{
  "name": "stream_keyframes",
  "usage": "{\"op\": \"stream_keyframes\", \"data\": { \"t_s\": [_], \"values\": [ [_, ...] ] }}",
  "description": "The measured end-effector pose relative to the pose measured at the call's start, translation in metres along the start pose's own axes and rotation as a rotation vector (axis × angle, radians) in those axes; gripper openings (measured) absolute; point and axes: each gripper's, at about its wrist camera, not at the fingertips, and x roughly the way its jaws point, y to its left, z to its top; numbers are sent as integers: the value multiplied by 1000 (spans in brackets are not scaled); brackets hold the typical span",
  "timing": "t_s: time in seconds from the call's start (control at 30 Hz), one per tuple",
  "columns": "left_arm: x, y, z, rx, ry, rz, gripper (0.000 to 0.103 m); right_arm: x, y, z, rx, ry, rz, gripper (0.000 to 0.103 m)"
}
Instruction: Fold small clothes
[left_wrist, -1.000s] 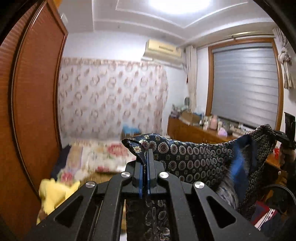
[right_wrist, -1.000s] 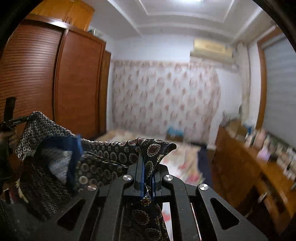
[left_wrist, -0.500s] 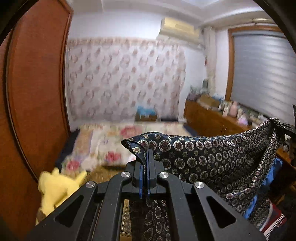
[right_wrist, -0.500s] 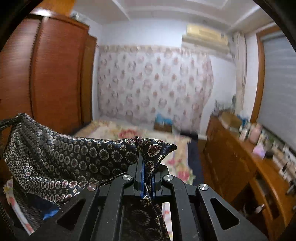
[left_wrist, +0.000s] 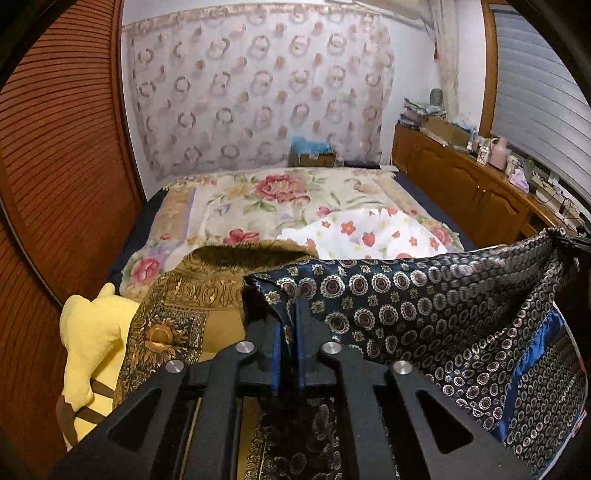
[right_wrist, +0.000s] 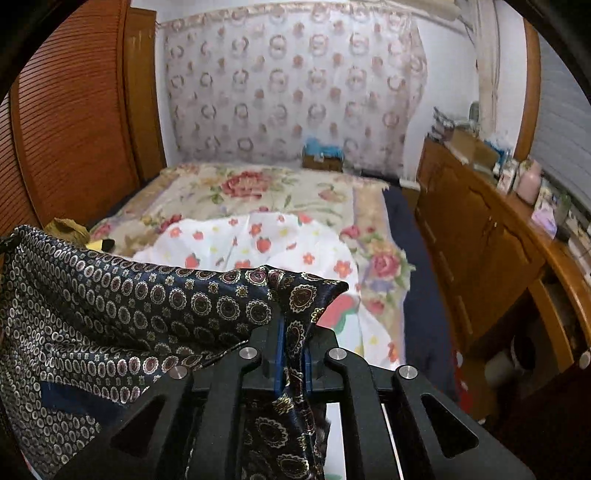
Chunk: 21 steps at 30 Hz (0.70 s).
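Note:
A dark navy patterned garment (left_wrist: 424, 306) with a blue lining hangs stretched in the air between my two grippers. My left gripper (left_wrist: 288, 317) is shut on one top corner of it. My right gripper (right_wrist: 291, 328) is shut on the other top corner, and the cloth (right_wrist: 147, 306) runs off to the left. The right gripper's tip also shows at the far right of the left wrist view (left_wrist: 572, 242). The garment is held above the near end of the bed (left_wrist: 258, 206).
On the floral bed lie a white strawberry-print garment (right_wrist: 258, 243), a gold-brown patterned cloth (left_wrist: 184, 306) and a yellow plush toy (left_wrist: 88, 332). A wooden wardrobe (right_wrist: 74, 110) stands left, a wooden dresser (right_wrist: 480, 236) with bottles right.
Both grippers have tilted downward with the garment, so the view went from the ceiling and wall to the bed. The garment is now pulled flatter between them.

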Motion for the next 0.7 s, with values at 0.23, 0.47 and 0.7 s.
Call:
{"op": "stream_keyframes", "data": {
  "t_s": [0.23, 0.47, 0.7],
  "values": [
    [-22, 5, -15, 5, -18, -35, 60, -32, -1, -1, -4, -19, 25, 36],
    [-44, -3, -47, 16, -34, -43, 81, -44, 23, -30, -8, -36, 72, 45],
    [-47, -10, -70, 28, -20, -53, 81, -53, 18, -37, -1, -76, -9, 46]
  ]
}}
